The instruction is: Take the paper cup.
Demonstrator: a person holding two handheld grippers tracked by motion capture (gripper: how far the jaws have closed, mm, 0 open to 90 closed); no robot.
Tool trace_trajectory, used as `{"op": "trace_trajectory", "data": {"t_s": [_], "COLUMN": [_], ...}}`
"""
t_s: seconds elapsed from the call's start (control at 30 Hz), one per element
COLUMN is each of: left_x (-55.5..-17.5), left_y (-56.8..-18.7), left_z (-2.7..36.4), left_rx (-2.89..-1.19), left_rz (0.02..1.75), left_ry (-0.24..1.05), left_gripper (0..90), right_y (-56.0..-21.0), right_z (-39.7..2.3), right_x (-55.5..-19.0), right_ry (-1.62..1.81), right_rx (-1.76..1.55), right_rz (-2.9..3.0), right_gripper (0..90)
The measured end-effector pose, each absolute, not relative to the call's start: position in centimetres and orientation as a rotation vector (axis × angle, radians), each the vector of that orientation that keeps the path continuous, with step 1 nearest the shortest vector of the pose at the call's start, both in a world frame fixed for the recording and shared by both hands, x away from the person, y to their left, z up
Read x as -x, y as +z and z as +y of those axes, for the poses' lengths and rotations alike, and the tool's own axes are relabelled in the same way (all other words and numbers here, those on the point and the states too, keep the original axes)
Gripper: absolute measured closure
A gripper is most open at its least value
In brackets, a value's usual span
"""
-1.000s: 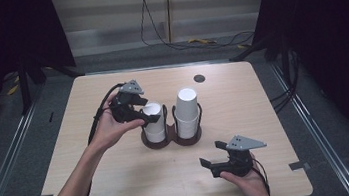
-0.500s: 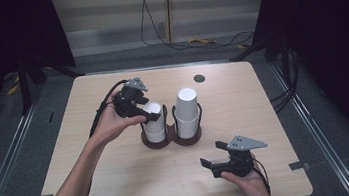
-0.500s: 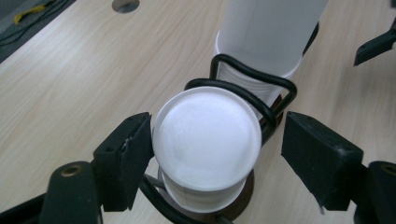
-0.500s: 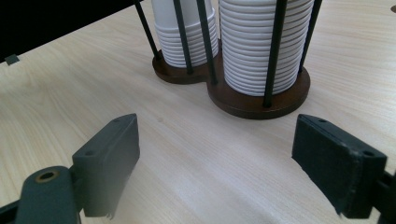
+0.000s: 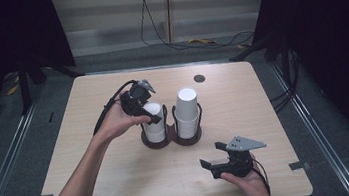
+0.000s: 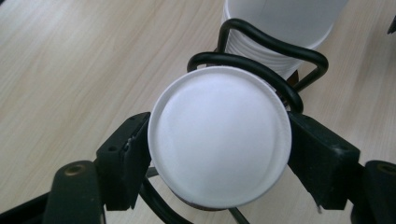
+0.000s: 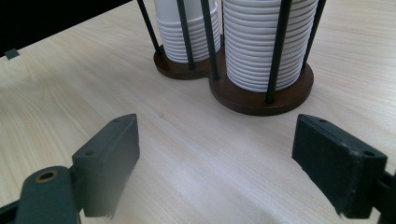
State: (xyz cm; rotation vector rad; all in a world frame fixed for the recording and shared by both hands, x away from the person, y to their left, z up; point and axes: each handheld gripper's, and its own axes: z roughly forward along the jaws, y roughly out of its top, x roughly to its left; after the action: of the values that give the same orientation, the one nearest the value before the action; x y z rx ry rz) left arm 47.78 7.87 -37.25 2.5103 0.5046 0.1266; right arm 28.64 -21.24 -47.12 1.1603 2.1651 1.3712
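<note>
Left gripper view has the left gripper [image 6: 219,149] with its jaws pressed against both sides of the top cup [image 6: 219,140], upside down on a stack in the wire cup holder [image 6: 261,70] just beyond. Thin, light and easily crushed, I'd judge, so a gentle squeeze just under the closed end suits; the right gripper [image 7: 224,168] gapes wide over bare table [image 7: 187,154], stacks ahead.

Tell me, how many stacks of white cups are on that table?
2. The shorter stack stands in the holder's left ring, with the left gripper's jaws on either side of its top cup. The taller stack stands in the right ring. Cups per stack cannot be counted.
</note>
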Motion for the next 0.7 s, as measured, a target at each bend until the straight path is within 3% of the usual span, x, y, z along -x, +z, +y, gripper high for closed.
{"op": "trace_trajectory", "data": {"t_s": [0.7], "left_x": [-48.24], "left_y": [-37.65], "left_z": [7.59], "left_rx": [-2.549], "left_rz": [0.545], "left_ry": [0.071], "left_gripper": [30.7], "right_y": [-47.11], "right_z": [-21.22], "right_x": [-28.57], "right_ry": [1.363], "right_rx": [-1.156], "right_rz": [2.165], "right_gripper": [15.2]}}
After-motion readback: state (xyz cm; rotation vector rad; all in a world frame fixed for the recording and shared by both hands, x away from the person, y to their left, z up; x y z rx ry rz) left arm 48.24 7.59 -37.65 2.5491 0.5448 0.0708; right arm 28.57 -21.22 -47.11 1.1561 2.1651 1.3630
